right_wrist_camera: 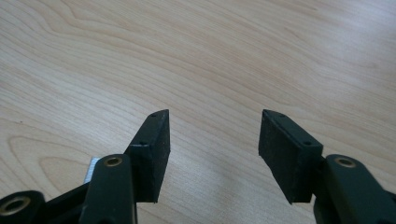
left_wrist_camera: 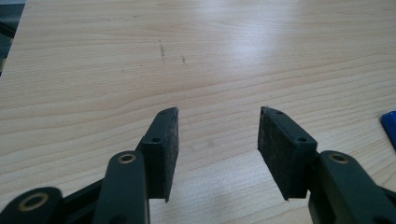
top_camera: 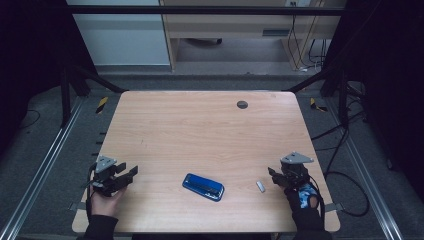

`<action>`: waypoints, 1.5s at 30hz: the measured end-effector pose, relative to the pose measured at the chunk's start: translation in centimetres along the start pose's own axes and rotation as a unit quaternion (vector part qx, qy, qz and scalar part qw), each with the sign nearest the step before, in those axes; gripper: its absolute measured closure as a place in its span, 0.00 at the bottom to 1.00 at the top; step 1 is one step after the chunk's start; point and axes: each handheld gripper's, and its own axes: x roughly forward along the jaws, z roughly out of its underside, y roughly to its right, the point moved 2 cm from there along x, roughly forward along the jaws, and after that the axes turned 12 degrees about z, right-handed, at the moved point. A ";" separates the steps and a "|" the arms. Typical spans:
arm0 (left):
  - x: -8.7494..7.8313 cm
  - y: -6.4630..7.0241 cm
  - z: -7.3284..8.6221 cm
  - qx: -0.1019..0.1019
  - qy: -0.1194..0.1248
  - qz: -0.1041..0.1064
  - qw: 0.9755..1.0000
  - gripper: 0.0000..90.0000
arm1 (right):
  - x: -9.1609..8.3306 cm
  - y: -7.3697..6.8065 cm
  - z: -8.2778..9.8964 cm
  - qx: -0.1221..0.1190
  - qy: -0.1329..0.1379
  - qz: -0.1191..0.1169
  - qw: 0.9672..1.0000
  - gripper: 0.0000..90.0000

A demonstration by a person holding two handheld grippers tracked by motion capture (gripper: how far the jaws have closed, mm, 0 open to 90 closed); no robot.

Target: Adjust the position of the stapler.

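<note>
Both tongs are resting near the table's (top_camera: 200, 125) front edge, the left tongs (top_camera: 131, 172) at one corner and the right tongs (top_camera: 271, 173) at the other, with nothing picked up yet, so whatever the job is appears unstarted. Each pair is gaping wide and gripping nothing, bare wood showing between the jaws. A blue case (top_camera: 203, 186) is lying between them, and a small silver piece (top_camera: 260, 186) is sitting just beside the right tongs.

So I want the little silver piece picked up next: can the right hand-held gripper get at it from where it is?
Probably yes. The right hand-held gripper is open and empty, and the small silver piece lies flat on the table close beside it, with bare wood between. The blue case sits well clear.
</note>
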 end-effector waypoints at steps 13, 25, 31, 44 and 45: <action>-0.2 0.6 0.0 0.023 -0.004 0.007 1.000 0.53 | -1.3 -1.1 -0.9 -0.027 0.008 -0.025 0.999 0.52; 0.1 1.2 0.1 0.042 -0.018 0.001 0.999 0.56 | -2.8 -4.2 -3.1 -0.076 0.024 -0.084 0.993 0.54; 0.1 1.4 0.1 0.049 -0.020 0.002 0.999 0.56 | -2.9 -5.6 -4.1 -0.090 0.019 -0.111 0.990 0.56; 0.2 2.1 -0.1 0.064 -0.026 0.016 0.997 0.60 | -3.5 -8.7 -5.1 -0.107 0.024 -0.161 0.981 0.58; 0.2 2.2 -0.1 0.063 -0.026 0.017 0.998 0.61 | -3.5 -8.9 -5.1 -0.106 0.026 -0.166 0.980 0.59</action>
